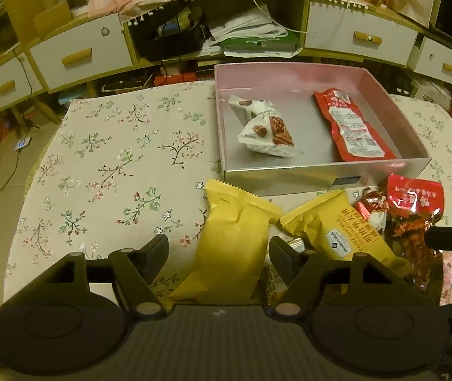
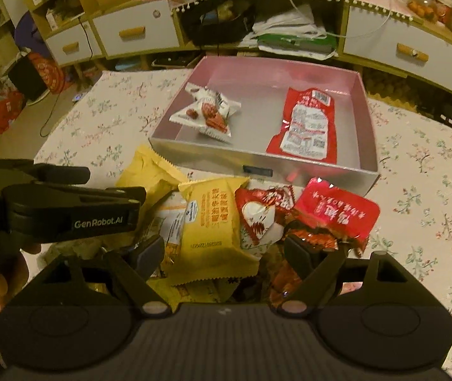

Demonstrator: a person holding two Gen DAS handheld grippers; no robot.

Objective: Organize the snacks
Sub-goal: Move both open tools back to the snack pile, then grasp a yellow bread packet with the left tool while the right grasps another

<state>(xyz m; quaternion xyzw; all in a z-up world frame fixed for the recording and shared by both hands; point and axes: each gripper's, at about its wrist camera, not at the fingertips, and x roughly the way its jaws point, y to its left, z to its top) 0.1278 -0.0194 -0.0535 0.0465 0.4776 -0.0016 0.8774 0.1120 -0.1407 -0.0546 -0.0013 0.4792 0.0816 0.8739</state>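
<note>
Left wrist view, bottom of the frame: the left gripper [image 1: 218, 250] has its jaws spread, and a plain yellow packet [image 1: 229, 247] lies between the two fingers with its long axis running up the frame, nearly in line with the way the gripper points. Neither pad seems to press on it, though the packet's lower end is hidden behind the gripper body. Just right of it, a printed yellow packet [image 1: 337, 231] lies slanted, its long axis running from upper left to lower right, partly behind the right-hand finger.

Right wrist view, bottom of the frame: the right gripper [image 2: 224, 255] is also spread. The printed yellow packet [image 2: 213, 231] sits between its fingers, upright in the frame, and is not pinched. A red-and-white packet [image 2: 260, 219] and a red packet [image 2: 337, 212] lie just to its right, overlapping each other. The left gripper [image 2: 80, 203] reaches in from the left edge, beside the pile.

Farther up in both views stands the open pink box [image 1: 321, 176], its near wall just beyond the pile. Inside lie white nut packets [image 1: 267, 127] at the left and a flat red packet [image 1: 352, 130] at the right, well apart. All of this rests on the floral tablecloth [image 1: 114, 158].

By my judgement each gripper is nearest the packet between its own fingers, so the left takes the plain yellow one and the right the printed one; the box lies straight ahead of both.
</note>
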